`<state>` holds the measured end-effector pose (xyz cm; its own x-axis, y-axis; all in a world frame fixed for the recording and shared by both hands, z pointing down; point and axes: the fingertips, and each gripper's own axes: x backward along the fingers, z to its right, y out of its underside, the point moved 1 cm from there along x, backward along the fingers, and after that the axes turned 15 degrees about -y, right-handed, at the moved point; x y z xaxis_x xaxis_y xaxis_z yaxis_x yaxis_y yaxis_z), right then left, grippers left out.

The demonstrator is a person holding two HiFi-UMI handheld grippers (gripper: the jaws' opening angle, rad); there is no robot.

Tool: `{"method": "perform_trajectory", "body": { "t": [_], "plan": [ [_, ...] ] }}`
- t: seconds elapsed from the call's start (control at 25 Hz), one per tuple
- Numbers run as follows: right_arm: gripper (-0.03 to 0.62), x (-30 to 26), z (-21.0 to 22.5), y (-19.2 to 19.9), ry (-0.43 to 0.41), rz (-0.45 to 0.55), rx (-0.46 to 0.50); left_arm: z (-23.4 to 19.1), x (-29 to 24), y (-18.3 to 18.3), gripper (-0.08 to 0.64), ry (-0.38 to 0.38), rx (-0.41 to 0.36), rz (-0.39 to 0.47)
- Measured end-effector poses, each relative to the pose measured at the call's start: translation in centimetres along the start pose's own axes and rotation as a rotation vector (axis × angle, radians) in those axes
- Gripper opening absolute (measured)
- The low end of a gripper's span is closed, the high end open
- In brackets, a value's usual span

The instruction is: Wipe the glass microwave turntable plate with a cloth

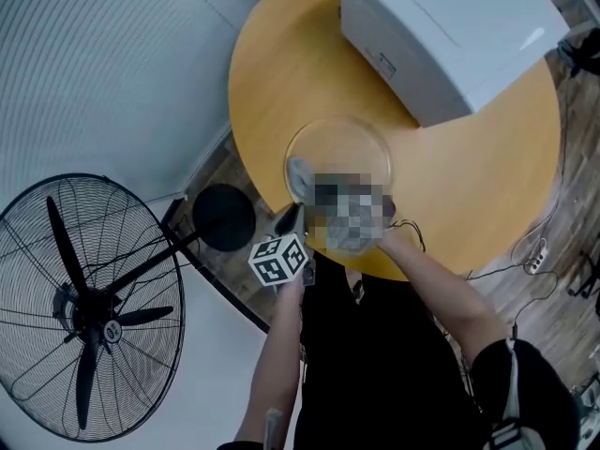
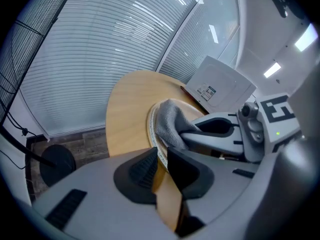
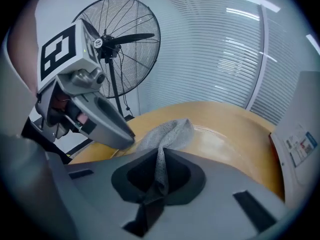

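Near edge of the round yellow wooden worktop (image 1: pixel 281 73): left gripper (image 2: pixel 162 153) fingers clamped on the near rim of the clear round glass turntable plate (image 1: pixel 352 148), which lies flat there. Right gripper (image 3: pixel 161 154) fingers pinched shut on the grey knitted cloth (image 3: pixel 170 134), whose free end is draped over the plate's left rim. Plate is probably stiff, slick and chippable, so hold at the rim only with a light clamp. Cloth is soft and limp, so a bunch grip is fine. White microwave (image 1: pixel 450 26) sits beyond, towards the far edge.
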<state>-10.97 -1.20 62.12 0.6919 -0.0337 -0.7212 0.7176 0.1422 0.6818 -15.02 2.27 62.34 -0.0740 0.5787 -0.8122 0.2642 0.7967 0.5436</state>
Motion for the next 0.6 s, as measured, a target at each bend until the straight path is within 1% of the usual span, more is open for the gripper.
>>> {"method": "perform_trajectory", "body": {
  "t": [0.08, 0.2, 0.28, 0.48, 0.6],
  "plan": [
    [0.025, 0.7, 1.6, 0.4, 0.048, -0.010, 0.003, 0.0, 0.0, 0.0, 0.057, 0.002, 0.001, 0.000],
    [0.025, 2.4, 4.2, 1.6, 0.133, -0.049, 0.050, 0.0, 0.0, 0.0, 0.057, 0.001, 0.000, 0.000],
    [0.025, 3.7, 6.1, 2.5, 0.183, -0.064, 0.063, -0.1, 0.1, 0.0, 0.057, 0.001, -0.002, -0.001],
    [0.025, 6.7, 10.8, 4.6, 0.302, -0.086, -0.010, 0.0, 0.0, 0.0, 0.060, 0.000, -0.005, 0.003],
    [0.023, 7.2, 11.7, 4.9, 0.319, -0.083, -0.049, 0.1, 0.0, -0.1, 0.063, -0.001, -0.006, 0.009]
  ]
}}
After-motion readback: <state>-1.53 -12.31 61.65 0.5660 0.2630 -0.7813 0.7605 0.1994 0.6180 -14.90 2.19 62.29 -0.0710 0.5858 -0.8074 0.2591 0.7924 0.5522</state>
